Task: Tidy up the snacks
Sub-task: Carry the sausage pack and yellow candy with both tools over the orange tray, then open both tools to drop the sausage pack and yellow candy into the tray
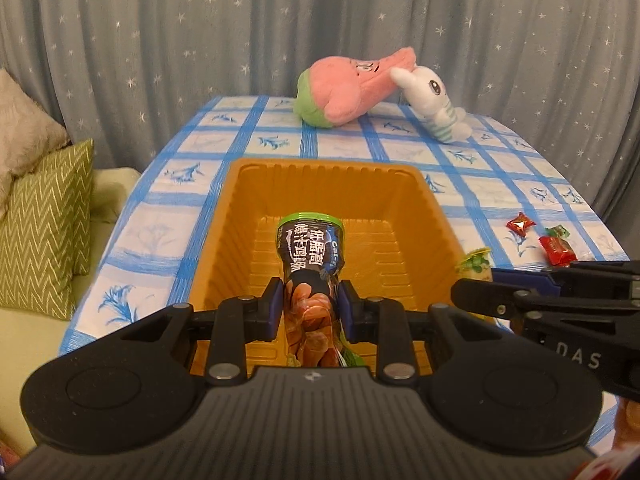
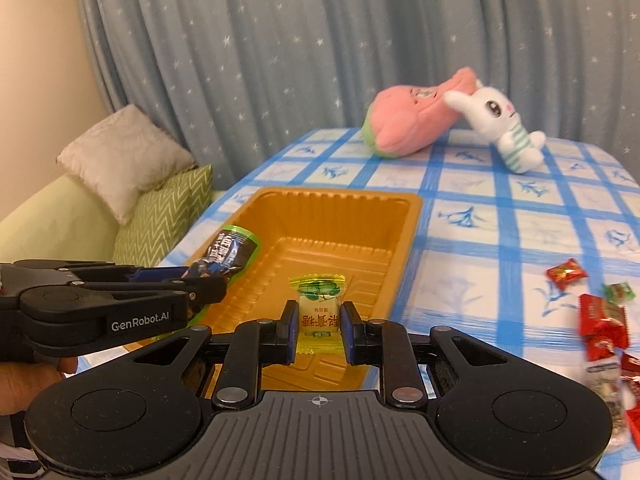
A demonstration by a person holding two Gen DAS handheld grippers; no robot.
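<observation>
An orange plastic tray (image 1: 436, 216) (image 2: 408, 232) sits on the blue-checked tablecloth. My left gripper (image 1: 311, 304) is shut on a dark snack packet with a green end (image 1: 310, 252) and holds it over the tray's near part; the packet also shows in the right wrist view (image 2: 230, 254). My right gripper (image 2: 318, 334) is shut on a yellow-green wrapped candy (image 2: 319, 308) above the tray's near right edge; the candy shows in the left wrist view (image 1: 476, 266).
Several red wrapped candies (image 1: 558, 248) (image 2: 600, 320) lie on the cloth (image 1: 500, 184) to the right of the tray. A pink plush (image 1: 348, 88) and a white rabbit plush (image 1: 436, 104) lie at the far end. A sofa with cushions (image 1: 44, 216) stands left.
</observation>
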